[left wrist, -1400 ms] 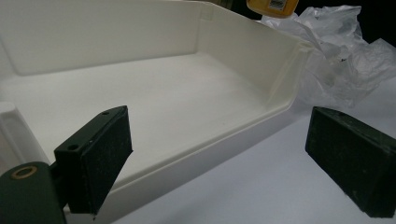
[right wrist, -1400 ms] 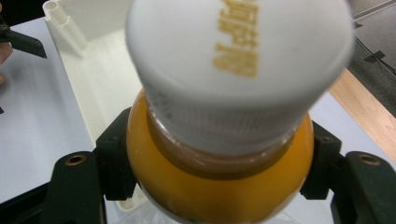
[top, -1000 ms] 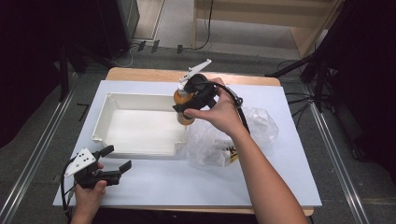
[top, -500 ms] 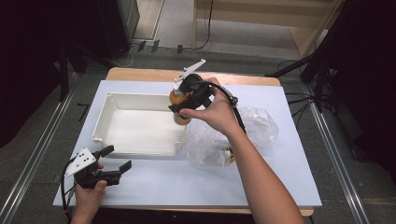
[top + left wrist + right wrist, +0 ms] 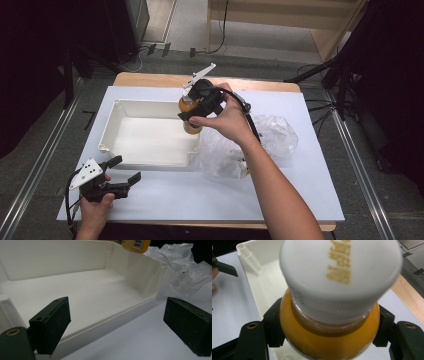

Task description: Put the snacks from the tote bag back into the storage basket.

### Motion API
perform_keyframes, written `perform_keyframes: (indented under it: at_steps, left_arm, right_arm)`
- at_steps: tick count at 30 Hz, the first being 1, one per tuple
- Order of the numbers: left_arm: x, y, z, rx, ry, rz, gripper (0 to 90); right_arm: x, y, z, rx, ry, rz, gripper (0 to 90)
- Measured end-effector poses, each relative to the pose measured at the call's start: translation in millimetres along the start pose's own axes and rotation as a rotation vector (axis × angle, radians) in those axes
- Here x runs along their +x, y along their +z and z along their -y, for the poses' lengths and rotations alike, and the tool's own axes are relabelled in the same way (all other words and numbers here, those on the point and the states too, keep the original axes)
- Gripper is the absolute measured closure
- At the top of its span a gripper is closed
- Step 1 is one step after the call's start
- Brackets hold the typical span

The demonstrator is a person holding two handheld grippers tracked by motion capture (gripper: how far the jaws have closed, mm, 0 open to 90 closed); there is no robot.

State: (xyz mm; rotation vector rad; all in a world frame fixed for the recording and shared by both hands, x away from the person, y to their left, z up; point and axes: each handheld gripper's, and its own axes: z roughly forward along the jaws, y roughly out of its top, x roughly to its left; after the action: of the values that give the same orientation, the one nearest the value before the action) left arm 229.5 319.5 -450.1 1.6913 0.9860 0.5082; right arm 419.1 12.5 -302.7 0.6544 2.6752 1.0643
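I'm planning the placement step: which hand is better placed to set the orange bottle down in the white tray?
Right. The right gripper is already clamped on the orange bottle above the white tray. The left gripper sits open and empty near the tray's front corner.

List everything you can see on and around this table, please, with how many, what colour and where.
Bottle: one, orange-yellow with a white cap, held above the tray's right end.
Tray: one, white, on the table's left half.
Plastic bag: one, clear and crumpled, right of the tray.
Table: one, white top on a wooden board.
Right gripper: one, black, shut on the bottle.
Left gripper: one, black, jaws open, near the tray's front left corner.
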Motion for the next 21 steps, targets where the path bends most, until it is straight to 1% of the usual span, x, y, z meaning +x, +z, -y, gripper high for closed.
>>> perform_keyframes:
  at_steps: [21]
  left_arm:
    - [-0.4, -0.1, 0.2, -0.001, 0.002, -0.002, 7.8]
  right_arm:
    - [4.9, 9.9, -3.3, 0.001, -0.012, -0.015, 30.5]
